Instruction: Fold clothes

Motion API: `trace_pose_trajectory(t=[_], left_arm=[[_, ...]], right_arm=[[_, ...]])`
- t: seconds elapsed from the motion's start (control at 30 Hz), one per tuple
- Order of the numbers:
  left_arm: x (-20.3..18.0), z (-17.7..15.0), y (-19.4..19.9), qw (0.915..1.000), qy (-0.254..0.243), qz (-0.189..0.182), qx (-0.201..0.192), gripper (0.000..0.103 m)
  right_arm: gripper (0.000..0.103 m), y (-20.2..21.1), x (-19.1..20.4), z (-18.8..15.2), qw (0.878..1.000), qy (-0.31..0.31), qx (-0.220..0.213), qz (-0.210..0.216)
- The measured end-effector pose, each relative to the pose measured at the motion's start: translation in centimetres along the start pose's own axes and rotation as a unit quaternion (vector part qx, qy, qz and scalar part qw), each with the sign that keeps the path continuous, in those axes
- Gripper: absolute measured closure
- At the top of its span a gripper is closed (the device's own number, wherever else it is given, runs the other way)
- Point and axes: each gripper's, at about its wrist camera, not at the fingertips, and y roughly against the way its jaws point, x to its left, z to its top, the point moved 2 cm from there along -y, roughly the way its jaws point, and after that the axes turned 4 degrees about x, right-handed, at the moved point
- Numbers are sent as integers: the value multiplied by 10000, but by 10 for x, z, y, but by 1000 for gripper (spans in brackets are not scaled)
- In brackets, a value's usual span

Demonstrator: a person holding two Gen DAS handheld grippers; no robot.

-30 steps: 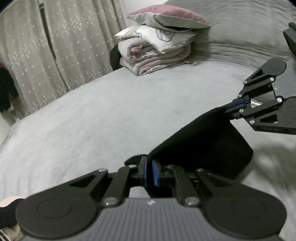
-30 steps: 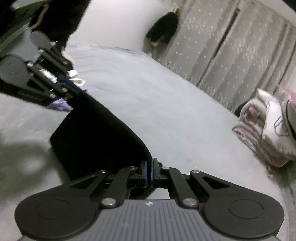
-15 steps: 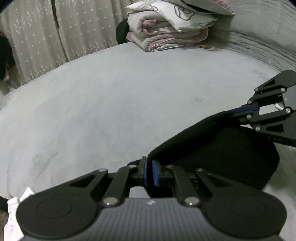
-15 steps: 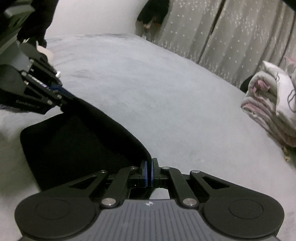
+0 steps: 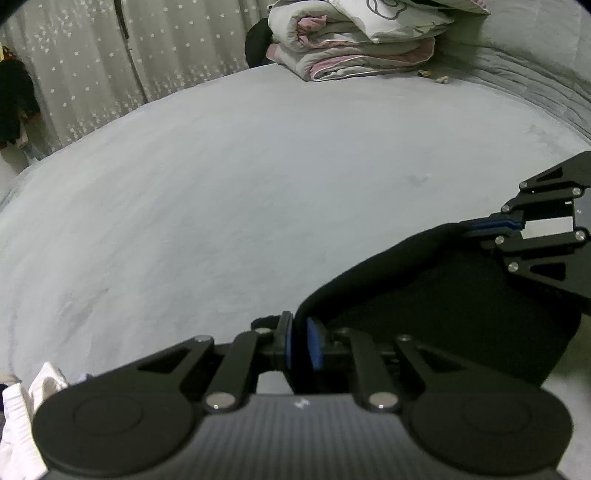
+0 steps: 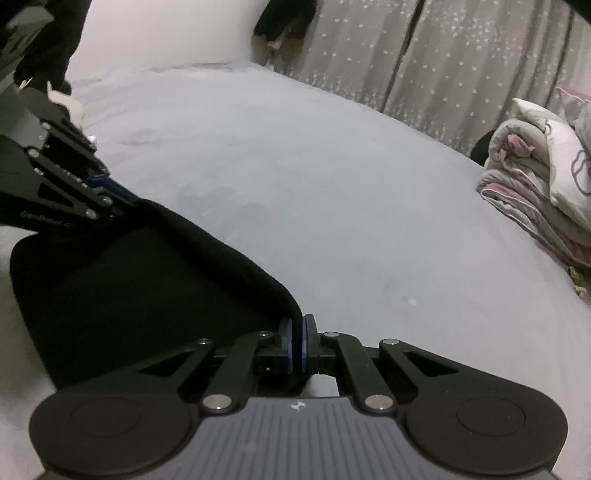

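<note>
A black garment [image 5: 443, 302] is folded double on the grey bed [image 5: 258, 184], and its upper edge is held off the sheet between both grippers. In the left wrist view my left gripper [image 5: 301, 343] has one corner of that edge between its blue pads; its jaws are opening a little, with the cloth still in them. My right gripper [image 5: 491, 227] pinches the other corner at the right. In the right wrist view my right gripper [image 6: 296, 343] is shut tight on the black garment [image 6: 129, 288], and my left gripper [image 6: 107, 195] holds the far corner.
A pile of folded quilts and a pillow [image 5: 362, 40] lies at the head of the bed. Starred curtains [image 5: 110, 55] hang along the far side. White cloth [image 5: 22, 424] lies at the near left edge. A dark garment [image 6: 284, 18] hangs by the wall.
Both grippers have sunk toward the bed with the black garment, and more of it now lies flat on the sheet. The left pads stand slightly wider apart.
</note>
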Motion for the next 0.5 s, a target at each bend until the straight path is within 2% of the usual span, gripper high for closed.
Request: trace_pose_trajectory(t=[0.07, 0.13, 0.2, 0.4, 0.5], left_arm=[[-2, -1, 0, 10000, -55, 52, 24, 89], [-2, 1, -2, 9999, -80, 137, 55, 80], [0, 5, -2, 9998, -7, 198, 43, 75], [20, 8, 21, 9989, 390, 173, -215, 73], [31, 6, 31, 9970, 726, -25, -256, 73]], right_arm=[[95, 1, 3, -2, 10000, -34, 16, -35], [83, 3, 4, -2, 9999, -93, 20, -76], [77, 8, -2, -1, 9996, -255, -35, -127], [73, 34, -22, 6, 9958, -833, -346, -164], [73, 38, -33, 5, 9901, -1392, -195, 54]])
